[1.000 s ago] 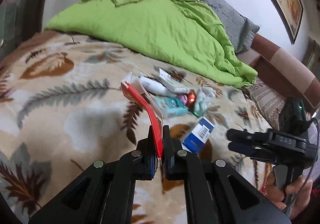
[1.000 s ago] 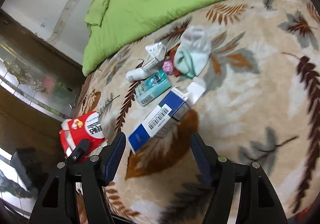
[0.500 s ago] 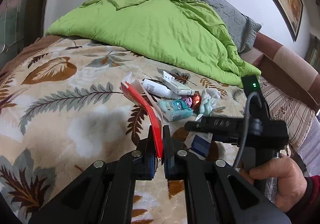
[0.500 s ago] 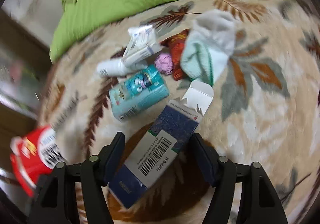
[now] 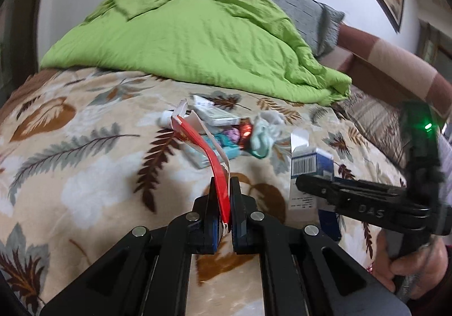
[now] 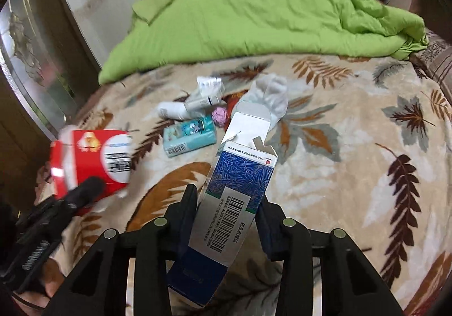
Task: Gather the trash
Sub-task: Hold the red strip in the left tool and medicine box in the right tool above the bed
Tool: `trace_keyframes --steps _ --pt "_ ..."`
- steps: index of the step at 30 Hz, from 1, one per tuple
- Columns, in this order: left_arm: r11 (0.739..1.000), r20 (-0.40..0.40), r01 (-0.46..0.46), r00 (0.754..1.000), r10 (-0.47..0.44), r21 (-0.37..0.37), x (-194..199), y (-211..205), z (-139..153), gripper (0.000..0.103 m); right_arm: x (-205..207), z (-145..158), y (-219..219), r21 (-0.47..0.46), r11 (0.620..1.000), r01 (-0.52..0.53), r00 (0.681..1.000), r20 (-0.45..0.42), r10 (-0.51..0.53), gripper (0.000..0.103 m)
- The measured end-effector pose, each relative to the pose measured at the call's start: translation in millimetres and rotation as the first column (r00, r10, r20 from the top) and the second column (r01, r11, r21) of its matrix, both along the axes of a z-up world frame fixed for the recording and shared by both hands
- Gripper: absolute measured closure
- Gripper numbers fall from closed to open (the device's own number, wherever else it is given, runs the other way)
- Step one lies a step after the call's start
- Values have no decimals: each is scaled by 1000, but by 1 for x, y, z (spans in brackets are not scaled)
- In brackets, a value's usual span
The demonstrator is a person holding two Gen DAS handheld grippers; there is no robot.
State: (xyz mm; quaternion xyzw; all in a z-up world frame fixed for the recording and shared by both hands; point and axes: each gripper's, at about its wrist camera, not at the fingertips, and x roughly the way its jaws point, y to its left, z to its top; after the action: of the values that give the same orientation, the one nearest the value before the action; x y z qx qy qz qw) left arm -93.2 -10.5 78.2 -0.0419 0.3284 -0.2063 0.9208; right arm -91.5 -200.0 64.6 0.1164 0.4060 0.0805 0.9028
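The left gripper (image 5: 223, 203) has its 2 jaws pressed tight on a flattened red-and-white cardboard carton (image 5: 203, 146), which stands up out of the jaws and leans forward and to the left. In the right wrist view the same carton (image 6: 96, 158) appears off to the left of the right jaws, lifted above the bedcover, with the left gripper (image 6: 84, 191) below it.

The right gripper (image 6: 228, 203) has its 2 jaws closed against the sides of a blue-and-white cardboard box with a barcode (image 6: 234, 191); the box sticks out ahead of the jaws with its top flap open, and its lower end hangs back between the arms.

Ahead of both pairs of jaws, on the beige leaf-patterned fleece blanket (image 6: 353, 169), the remaining trash lies clustered: a teal printed cardboard box (image 6: 192, 135), a white plastic bottle on its side (image 6: 172, 109), a white-and-grey oblong box (image 6: 206, 93), a small pink crumpled ball (image 6: 219, 115), a red shiny wrapper (image 5: 246, 131) and a pale mint-and-white crumpled cloth (image 6: 271, 95). Beyond them is a bright green rumpled quilt (image 6: 254, 11).
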Motion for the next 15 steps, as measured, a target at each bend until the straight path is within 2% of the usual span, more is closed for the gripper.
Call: trace_keyframes --steps 6,15 --pt "998 31 19 999 -21 65 -4 -26 -2 97 -9 15 -9 -27 999 38 994 102 -35 61" --pt "993 46 17 999 -22 117 -5 -41 -6 97 -11 18 -20 -3 999 50 992 117 -49 61"
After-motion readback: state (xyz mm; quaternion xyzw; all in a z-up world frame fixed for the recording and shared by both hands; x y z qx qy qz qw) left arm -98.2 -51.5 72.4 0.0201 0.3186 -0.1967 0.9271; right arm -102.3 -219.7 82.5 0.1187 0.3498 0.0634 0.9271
